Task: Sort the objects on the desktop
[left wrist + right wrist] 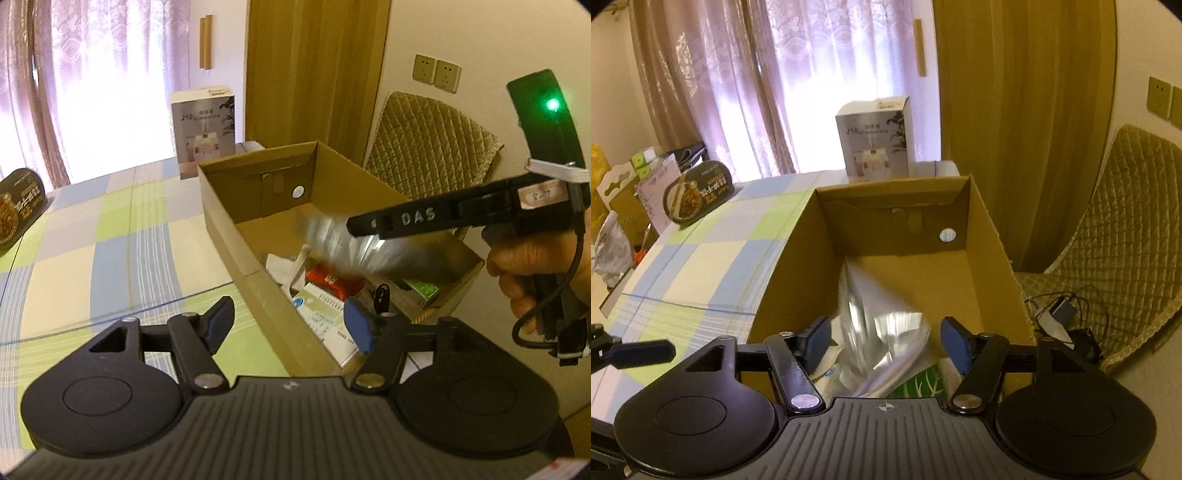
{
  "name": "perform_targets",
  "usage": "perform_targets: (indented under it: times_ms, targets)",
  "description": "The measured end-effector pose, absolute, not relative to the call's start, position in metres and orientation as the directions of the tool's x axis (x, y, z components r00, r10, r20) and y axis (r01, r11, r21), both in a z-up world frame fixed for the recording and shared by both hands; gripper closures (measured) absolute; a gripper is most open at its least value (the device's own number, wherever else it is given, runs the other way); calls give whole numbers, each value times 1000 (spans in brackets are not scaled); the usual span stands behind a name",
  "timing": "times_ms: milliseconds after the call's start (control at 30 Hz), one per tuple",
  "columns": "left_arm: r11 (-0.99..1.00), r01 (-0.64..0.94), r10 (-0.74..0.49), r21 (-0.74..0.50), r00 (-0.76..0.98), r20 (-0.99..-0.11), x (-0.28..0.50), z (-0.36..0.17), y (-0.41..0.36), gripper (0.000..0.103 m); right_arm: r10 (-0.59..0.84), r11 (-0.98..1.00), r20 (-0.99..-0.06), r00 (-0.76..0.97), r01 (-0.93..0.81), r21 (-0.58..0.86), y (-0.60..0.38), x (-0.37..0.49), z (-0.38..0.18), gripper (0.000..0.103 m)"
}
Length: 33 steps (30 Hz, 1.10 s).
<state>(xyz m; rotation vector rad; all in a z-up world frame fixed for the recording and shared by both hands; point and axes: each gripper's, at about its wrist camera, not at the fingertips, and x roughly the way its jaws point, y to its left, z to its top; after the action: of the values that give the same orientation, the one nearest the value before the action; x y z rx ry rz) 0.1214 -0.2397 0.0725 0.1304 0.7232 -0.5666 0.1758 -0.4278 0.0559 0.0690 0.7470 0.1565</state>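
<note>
Box (993,258): cardboard, open-topped, items held inside.
Right gripper (890,343): jaws spread wide, blurred silvery bag (886,325) between, ungripped.
Left gripper (291,325): jaws wide, nothing held.

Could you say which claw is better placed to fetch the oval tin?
Probably the left claw: open, at the box wall facing the oval tin; the right claw hangs over the box.

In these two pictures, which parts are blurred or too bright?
Left wrist view: the silver bag is motion-blurred over the cardboard box, and the curtained window is overexposed. Right wrist view: the same bag smears between the open right gripper fingers, and the window glares.
</note>
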Motion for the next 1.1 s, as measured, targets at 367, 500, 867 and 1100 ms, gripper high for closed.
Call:
perform_targets:
  times_ms: [367,500,867,1100]
  targets:
    - [883,465,-388,-62,648,-655,92,78,-227,1,150,987,-627,764,-83,134,-429,114,80,2]
    - [898,436,-364,-55,668,-649,76,82,-224,1,137,989,-629,765,-67,134,-432,82,85,2]
    - [904,420,-356,-79,638,-683,22,84,-227,1,119,992,-680,723,-53,116,-427,7,85,2]
    - [917,391,-337,-83,645,-686,-1,88,-226,1,99,994,-718,689,-37,102,-423,-23,75,2]
